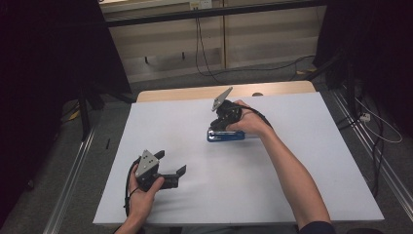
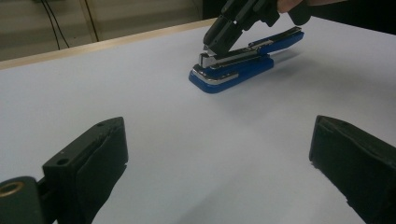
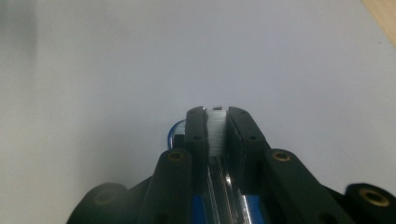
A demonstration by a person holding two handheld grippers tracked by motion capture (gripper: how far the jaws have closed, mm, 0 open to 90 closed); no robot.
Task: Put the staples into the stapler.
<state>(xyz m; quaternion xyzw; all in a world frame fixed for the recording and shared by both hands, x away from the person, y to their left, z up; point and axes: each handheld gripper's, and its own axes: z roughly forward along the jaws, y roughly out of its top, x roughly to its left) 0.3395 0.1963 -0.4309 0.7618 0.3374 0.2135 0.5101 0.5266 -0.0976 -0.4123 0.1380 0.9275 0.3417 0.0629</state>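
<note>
Your right gripper (image 1: 220, 123) is clamped on the front end of the blue stapler (image 1: 225, 136) lying mid-table, long axis crosswise, while your left gripper (image 1: 171, 165), wide open and empty, sits well apart

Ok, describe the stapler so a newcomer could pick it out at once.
Start from the white table. Past its middle, toward the far wooden edge, the right gripper comes down with its jaws closed on the stapler. It lies flat, and is bright blue with a silver metal top.
</note>
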